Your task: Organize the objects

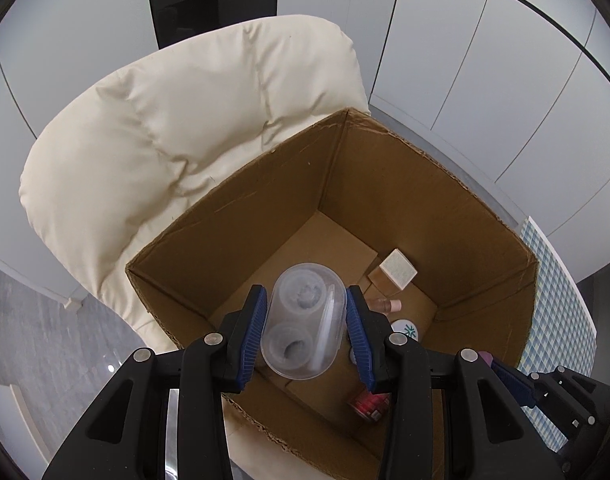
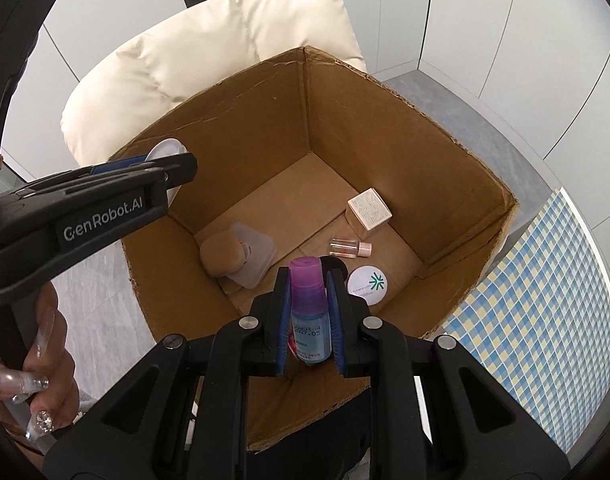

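My left gripper (image 1: 307,330) is shut on a clear oval plastic case (image 1: 303,320) with two round wells, held above the open cardboard box (image 1: 385,168). My right gripper (image 2: 307,316) is shut on a small bottle with a purple cap (image 2: 307,300), also over the cardboard box (image 2: 385,120). The box floor carries a small square white carton (image 2: 368,212), a tiny clear vial with a pink cap (image 2: 349,248), a round white lid with a green mark (image 2: 367,285) and a brown puff on a frosted flat piece (image 2: 237,256). The left gripper (image 2: 161,168) shows at the box's left wall.
The box sits against a cream cushioned chair (image 1: 165,132). A blue and yellow checked cloth (image 2: 545,320) lies to the right of the box. A hand with long decorated nails (image 2: 37,368) grips the left tool. A red item (image 1: 369,402) lies low in the box. White cabinet panels stand behind.
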A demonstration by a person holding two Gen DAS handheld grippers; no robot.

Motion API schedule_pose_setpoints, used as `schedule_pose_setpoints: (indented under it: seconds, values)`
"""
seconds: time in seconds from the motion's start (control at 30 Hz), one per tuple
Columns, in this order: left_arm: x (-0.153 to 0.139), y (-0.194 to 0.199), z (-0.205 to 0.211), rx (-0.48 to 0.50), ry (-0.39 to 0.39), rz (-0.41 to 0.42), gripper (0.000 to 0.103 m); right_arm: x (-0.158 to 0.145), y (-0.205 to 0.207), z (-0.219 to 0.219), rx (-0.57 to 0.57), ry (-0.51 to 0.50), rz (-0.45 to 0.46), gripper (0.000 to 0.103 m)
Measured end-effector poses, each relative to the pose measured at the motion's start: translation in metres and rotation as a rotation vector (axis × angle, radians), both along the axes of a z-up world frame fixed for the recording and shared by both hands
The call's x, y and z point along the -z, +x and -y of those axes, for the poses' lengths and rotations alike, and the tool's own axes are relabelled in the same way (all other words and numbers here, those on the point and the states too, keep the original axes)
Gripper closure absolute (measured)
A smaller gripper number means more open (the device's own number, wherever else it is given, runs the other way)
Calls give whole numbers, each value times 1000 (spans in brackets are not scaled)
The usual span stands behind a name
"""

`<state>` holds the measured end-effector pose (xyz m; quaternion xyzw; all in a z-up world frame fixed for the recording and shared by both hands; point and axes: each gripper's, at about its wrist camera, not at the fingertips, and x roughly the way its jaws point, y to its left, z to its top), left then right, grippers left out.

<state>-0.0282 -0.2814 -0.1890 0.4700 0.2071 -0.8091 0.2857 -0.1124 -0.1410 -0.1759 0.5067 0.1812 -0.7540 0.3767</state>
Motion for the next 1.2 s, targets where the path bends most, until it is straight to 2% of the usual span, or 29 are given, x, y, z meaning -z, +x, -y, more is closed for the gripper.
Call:
schedule_pose_setpoints:
  seconds: [0.43,0.47,0.5,0.53,0.57,0.6,0.63,0.77,0.93,1.2]
  values:
    - [-4,3,-1,12,7,-17,62,2,2,0,-1,-9,3,85]
    - [-5,3,0,13,19,-26,61,2,2,0,-2,-12,3,85]
    - [-5,4,0,8,34,-34,54,1,2,0,0,-18,3,84]
    - [-6,5,2,-1,59,-40,46,0,2,-1,9,-29,6,70]
    - [-6,5,4,-7,80,-46,28,-1,0,-2,22,-36,15,54]
    - [-6,7,6,-12,100,-59,19,-2,-3,-4,44,-41,26,21]
    - [-8,9,7,-15,111,-77,17,-4,-5,-6,59,-54,25,10]
    - [-9,11,8,-27,100,-72,17,-12,-9,-15,97,-102,30,10]
    - [-9,9,1,3,132,-65,17,-15,-12,-26,155,-66,20,10]
    - [-21,8,-21,72,124,-43,17,-36,-8,-68,289,-38,-28,10]
